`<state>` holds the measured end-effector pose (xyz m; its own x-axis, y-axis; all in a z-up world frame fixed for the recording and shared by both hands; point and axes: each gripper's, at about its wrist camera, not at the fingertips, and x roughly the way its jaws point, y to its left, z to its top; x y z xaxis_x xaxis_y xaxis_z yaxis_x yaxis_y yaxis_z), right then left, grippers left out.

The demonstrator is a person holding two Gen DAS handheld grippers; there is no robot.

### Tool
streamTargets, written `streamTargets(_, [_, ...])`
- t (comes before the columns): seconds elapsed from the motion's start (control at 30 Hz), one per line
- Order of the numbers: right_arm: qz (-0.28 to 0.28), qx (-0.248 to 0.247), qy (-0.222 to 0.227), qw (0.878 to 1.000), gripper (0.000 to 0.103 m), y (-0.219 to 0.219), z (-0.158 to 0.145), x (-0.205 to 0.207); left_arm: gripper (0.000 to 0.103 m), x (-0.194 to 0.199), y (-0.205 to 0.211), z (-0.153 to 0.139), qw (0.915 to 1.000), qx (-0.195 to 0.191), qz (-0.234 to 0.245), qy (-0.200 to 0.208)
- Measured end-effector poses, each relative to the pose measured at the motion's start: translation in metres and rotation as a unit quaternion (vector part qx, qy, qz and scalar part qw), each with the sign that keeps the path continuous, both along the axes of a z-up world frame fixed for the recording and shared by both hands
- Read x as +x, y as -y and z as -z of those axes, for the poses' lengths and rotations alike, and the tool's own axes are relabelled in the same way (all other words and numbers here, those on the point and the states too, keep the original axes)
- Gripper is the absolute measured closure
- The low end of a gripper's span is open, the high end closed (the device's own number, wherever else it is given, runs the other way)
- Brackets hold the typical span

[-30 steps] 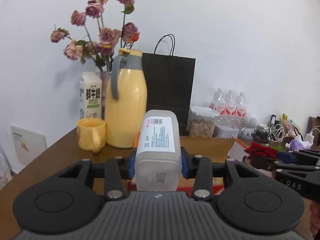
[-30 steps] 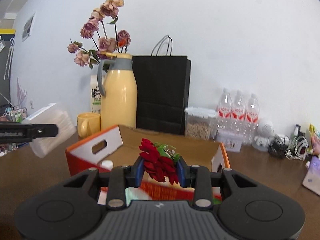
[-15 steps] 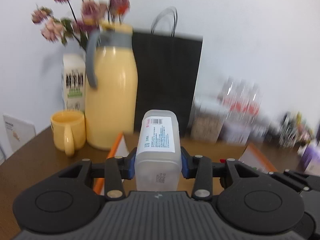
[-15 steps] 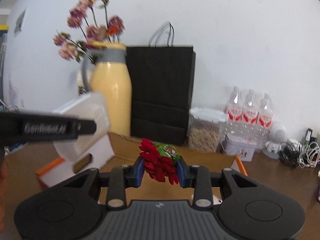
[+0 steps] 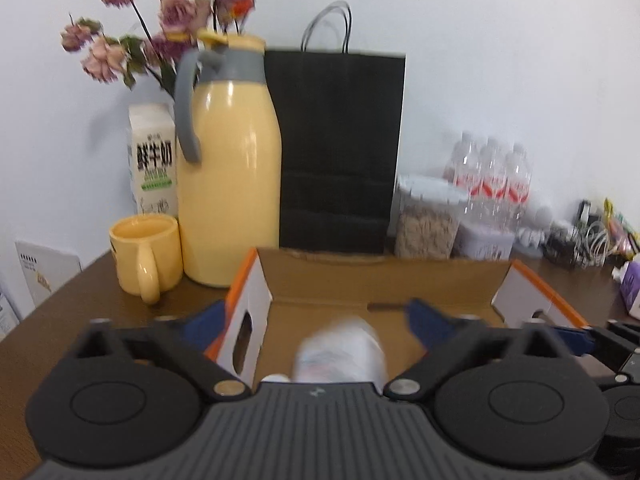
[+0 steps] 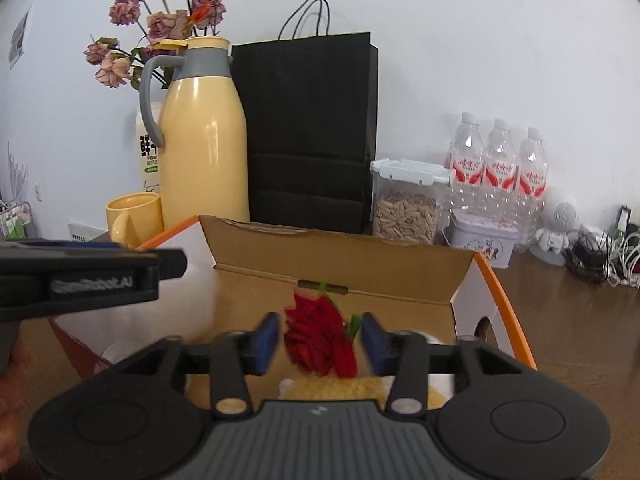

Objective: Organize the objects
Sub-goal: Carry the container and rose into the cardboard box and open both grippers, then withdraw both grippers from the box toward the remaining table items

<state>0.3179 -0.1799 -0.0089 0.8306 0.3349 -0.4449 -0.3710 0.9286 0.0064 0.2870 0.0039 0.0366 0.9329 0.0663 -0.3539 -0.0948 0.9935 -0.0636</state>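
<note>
An open cardboard box (image 5: pixel 384 284) with orange and white sides sits on the brown table; it also shows in the right wrist view (image 6: pixel 340 264). My left gripper (image 5: pixel 320 320) is open over the box. The clear plastic container (image 5: pixel 340 354) lies blurred below it, inside the box, free of the jaws. My right gripper (image 6: pixel 320 336) is open over the box too. The red rose (image 6: pixel 320 340) sits blurred between its spread jaws, with gaps on both sides. The left gripper's side shows in the right wrist view (image 6: pixel 92 276).
Behind the box stand a yellow thermos jug (image 5: pixel 228 168), a yellow mug (image 5: pixel 144 256), a milk carton (image 5: pixel 154 160), dried flowers (image 5: pixel 160 32), a black paper bag (image 5: pixel 340 148), a seed container (image 6: pixel 406 200), water bottles (image 6: pixel 498 172), a tin (image 6: pixel 478 240) and cables (image 6: pixel 600 252).
Both grippers moved forward over the box and opened. The plastic container dropped from the left jaws into the box. The rose came free of the right jaws.
</note>
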Motion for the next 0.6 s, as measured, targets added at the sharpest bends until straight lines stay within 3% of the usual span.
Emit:
streamTargets(0.03, [0.003, 0.004, 0.002, 1.000, 0.016, 0.002, 0.000, -0.001, 0.000, -0.002, -0.001, -0.002, 1.0000, -0.002, -0.001, 0.004])
streamTargets(0.07, [0.007, 0.006, 0.007, 1.000, 0.008, 0.004, -0.001, -0.003, 0.000, -0.003, -0.002, -0.003, 1.0000, -0.005, -0.001, 0.006])
streamTargets(0.17, [0.011, 0.014, 0.009, 1.000, 0.000, 0.009, -0.003, -0.006, 0.000, -0.005, -0.004, -0.005, 0.9999, -0.008, -0.006, 0.007])
streamTargets(0.6, [0.013, 0.024, 0.036, 0.999, 0.000, 0.020, -0.019, -0.029, 0.000, -0.032, -0.004, -0.020, 0.9989, -0.012, 0.006, 0.045])
